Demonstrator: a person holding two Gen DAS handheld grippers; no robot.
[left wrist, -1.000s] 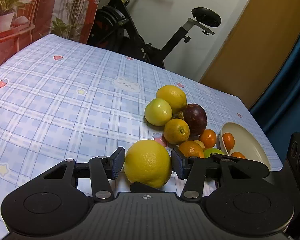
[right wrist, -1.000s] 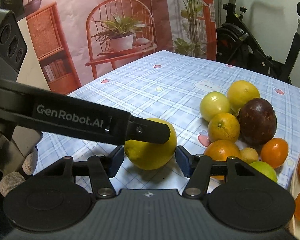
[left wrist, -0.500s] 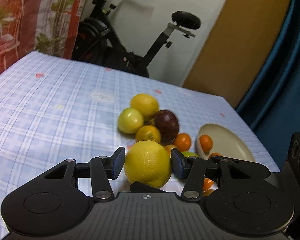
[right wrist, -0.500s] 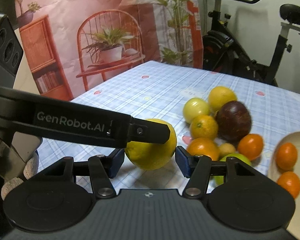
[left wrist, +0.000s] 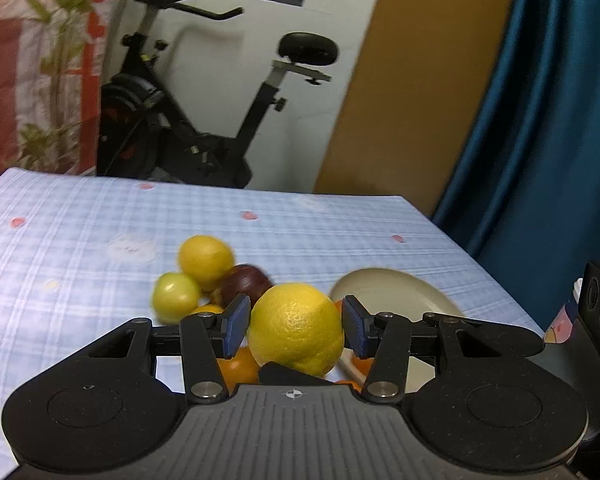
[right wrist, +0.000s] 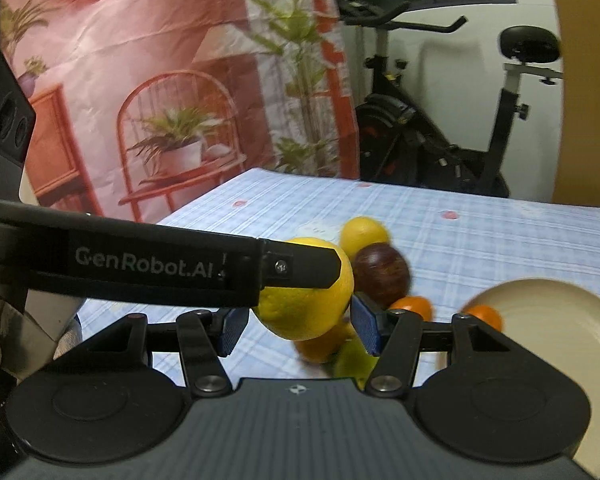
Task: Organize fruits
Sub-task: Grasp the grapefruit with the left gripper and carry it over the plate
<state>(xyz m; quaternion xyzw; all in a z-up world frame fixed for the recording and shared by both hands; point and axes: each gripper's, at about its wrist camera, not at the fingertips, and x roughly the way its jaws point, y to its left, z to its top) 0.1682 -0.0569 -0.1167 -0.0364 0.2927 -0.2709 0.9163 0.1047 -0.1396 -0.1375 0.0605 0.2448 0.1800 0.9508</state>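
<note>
My left gripper is shut on a big yellow lemon and holds it lifted above the blue checked table. In the right wrist view the same lemon hangs under the left gripper's finger. My right gripper is open and empty, just behind the lemon. A pile of fruit lies on the cloth: a yellow lemon, a green-yellow fruit, a dark purple fruit and oranges. A cream plate at the right holds small oranges.
An exercise bike stands beyond the table's far edge. A blue curtain hangs at the right, a printed backdrop at the left. The table's right edge runs just past the plate.
Both grippers have risen and swung right toward the plate, the left one carrying the lemon up off the table. The fruit pile now sits lower and farther in both views.
</note>
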